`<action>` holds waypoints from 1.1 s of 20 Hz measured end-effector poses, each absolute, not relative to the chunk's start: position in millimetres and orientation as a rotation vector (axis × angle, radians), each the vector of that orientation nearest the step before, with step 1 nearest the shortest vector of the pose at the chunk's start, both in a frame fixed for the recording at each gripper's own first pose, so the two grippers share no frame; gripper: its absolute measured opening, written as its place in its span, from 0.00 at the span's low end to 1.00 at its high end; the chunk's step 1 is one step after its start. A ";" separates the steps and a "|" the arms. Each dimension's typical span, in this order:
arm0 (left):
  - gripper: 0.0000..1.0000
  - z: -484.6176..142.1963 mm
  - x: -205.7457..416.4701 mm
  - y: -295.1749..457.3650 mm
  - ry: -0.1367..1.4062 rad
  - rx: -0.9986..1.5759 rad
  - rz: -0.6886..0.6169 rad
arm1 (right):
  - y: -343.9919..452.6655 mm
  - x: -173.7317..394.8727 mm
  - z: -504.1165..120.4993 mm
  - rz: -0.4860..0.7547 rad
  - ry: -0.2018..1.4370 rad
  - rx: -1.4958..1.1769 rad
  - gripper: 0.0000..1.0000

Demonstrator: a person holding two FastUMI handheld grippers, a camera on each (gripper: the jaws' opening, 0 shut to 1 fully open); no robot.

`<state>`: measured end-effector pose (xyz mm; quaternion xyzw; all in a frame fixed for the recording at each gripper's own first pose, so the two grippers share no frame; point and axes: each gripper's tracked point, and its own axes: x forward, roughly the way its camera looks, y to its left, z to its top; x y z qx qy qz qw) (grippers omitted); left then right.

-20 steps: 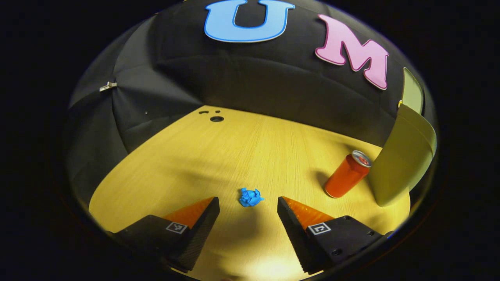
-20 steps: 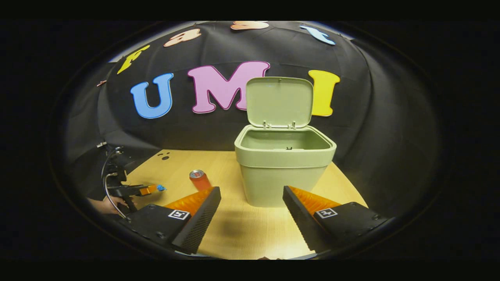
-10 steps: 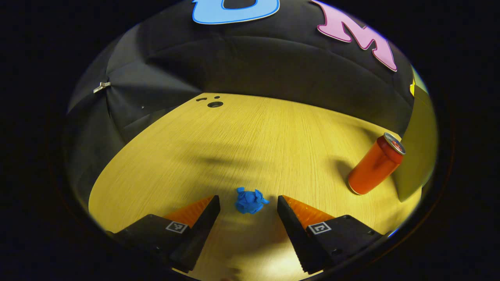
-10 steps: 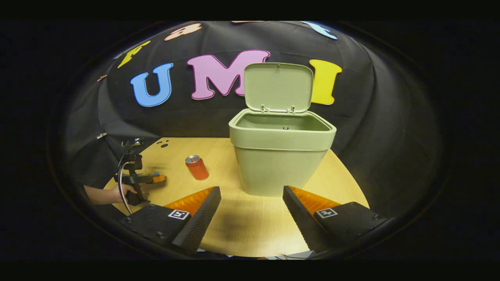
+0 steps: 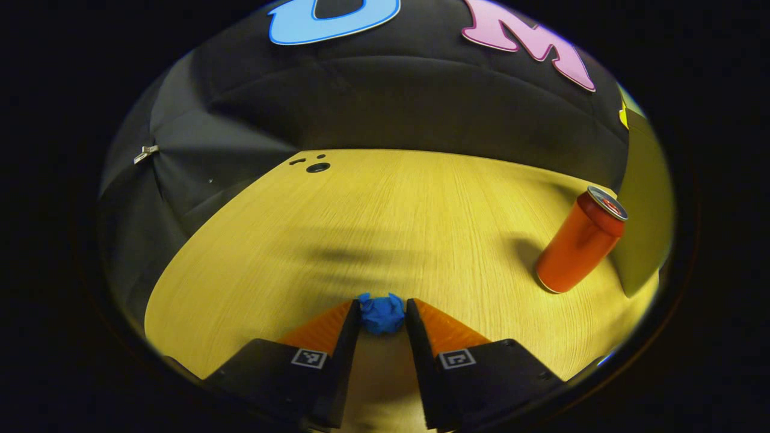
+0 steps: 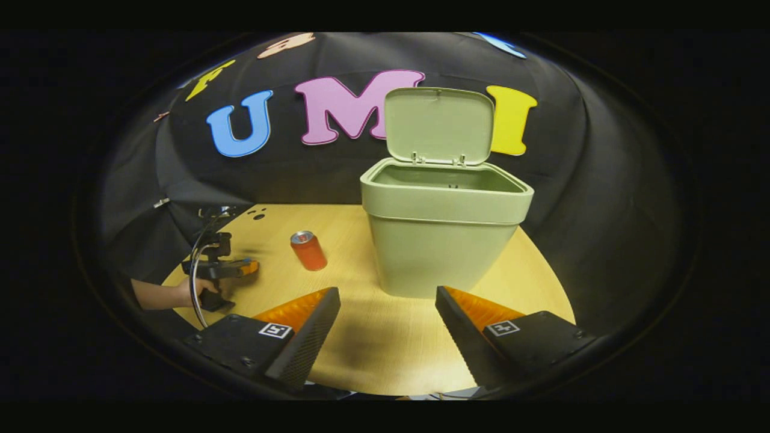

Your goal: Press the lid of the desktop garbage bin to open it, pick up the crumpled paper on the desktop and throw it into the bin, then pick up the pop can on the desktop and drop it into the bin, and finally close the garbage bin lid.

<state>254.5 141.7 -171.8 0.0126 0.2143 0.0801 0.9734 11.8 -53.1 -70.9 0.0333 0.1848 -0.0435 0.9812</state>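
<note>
My left gripper [image 5: 382, 313] is shut on the blue crumpled paper [image 5: 381, 315], low on the wooden desk [image 5: 385, 228]. The orange pop can [image 5: 579, 242] stands upright to the right, beside the green bin's wall [image 5: 645, 204]. In the right gripper view the green bin [image 6: 444, 240] stands at centre with its lid [image 6: 439, 125] raised upright. The pop can [image 6: 308, 250] stands left of the bin, and farther left a hand holds the left gripper [image 6: 243, 267] down at the desk. My right gripper [image 6: 388, 313] hovers open in front of the bin, holding nothing.
A round cable hole [image 5: 317, 167] sits at the desk's far left corner. Black cloth closes the booth behind and to both sides. Bare desk [image 6: 385, 355] lies between my right gripper and the bin.
My left gripper came down around the blue paper and shut on it. The right gripper stayed open and shifted slightly in front of the bin.
</note>
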 end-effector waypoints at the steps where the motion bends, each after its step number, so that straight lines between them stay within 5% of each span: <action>1: 0.51 -172.0 255.2 141.8 0.434 0.031 0.158 | -53.8 11.1 -70.8 -0.090 0.370 0.070 1.00; 3: 0.39 -170.9 253.9 139.7 0.437 0.039 0.154 | -51.7 10.2 -74.9 -0.087 0.376 0.075 1.00; 6: 0.32 -160.1 249.4 134.6 0.412 0.034 0.145 | -47.1 8.7 -79.6 -0.073 0.385 0.067 1.00; 16: 0.36 -47.0 217.1 89.8 0.244 0.051 -0.021 | -34.5 17.9 -89.3 -0.024 0.377 0.072 1.00; 22: 0.36 62.5 197.7 2.5 0.093 0.076 -0.227 | -35.9 16.9 -93.9 -0.010 0.370 0.073 1.00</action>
